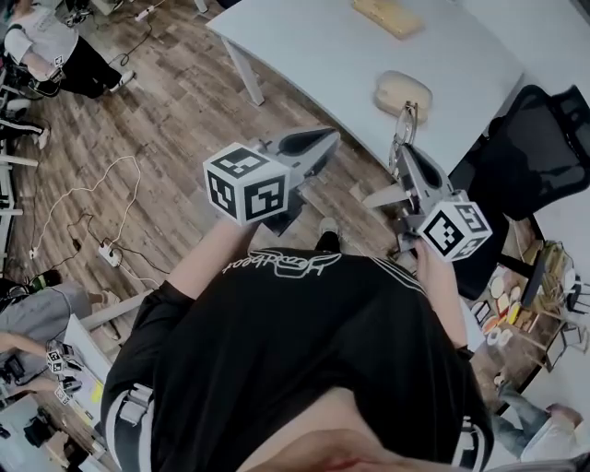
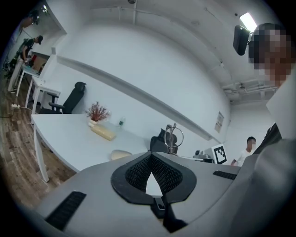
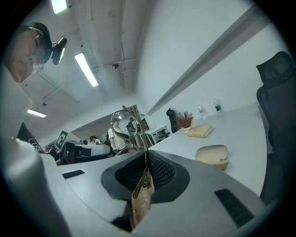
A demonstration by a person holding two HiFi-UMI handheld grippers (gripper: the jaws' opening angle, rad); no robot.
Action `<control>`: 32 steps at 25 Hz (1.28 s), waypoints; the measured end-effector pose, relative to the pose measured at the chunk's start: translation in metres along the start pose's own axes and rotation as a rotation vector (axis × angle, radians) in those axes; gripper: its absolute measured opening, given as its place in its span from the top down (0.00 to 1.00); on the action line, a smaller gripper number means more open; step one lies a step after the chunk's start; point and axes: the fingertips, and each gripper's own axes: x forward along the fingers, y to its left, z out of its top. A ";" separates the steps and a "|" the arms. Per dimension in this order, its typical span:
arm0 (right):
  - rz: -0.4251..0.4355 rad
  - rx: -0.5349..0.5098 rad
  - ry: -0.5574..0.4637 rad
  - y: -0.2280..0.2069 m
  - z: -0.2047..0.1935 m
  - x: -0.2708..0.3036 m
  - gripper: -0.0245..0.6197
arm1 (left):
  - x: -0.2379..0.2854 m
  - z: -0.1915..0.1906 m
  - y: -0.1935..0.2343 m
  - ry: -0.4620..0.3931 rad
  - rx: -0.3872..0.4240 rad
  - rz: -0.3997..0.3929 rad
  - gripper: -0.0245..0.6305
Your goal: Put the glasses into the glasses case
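My right gripper is shut on the thin metal-framed glasses, held up in the air just in front of the white table. In the right gripper view the glasses stand up out of the shut jaws, one temple pinched between the pads. The beige glasses case lies closed on the table just beyond them, and it also shows as the case and the case. My left gripper hovers to the left, shut on nothing.
A yellowish box lies farther back on the table, next to a small potted plant. A black office chair stands to the right. Cables and a power strip lie on the wooden floor at left. Other people sit around the room.
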 end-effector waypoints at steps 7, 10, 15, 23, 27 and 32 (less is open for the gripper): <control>-0.043 0.026 -0.003 -0.071 0.020 0.009 0.92 | 0.070 0.015 0.016 0.031 -0.005 -0.014 0.95; -0.053 0.025 0.006 -0.096 0.027 0.010 0.92 | 0.097 0.020 0.018 0.035 -0.009 -0.022 0.95; -0.071 0.015 0.001 -0.129 0.042 0.017 0.92 | 0.129 0.027 0.029 0.042 -0.018 -0.027 0.95; -0.080 -0.045 0.016 -0.172 0.059 0.038 0.92 | 0.165 0.034 0.050 0.052 -0.032 -0.010 0.95; -0.081 -0.073 0.027 -0.188 0.065 0.053 0.92 | 0.175 0.034 0.062 0.066 -0.038 0.001 0.95; -0.089 -0.132 0.040 -0.202 0.074 0.071 0.92 | 0.184 0.033 0.080 0.077 -0.055 0.012 0.95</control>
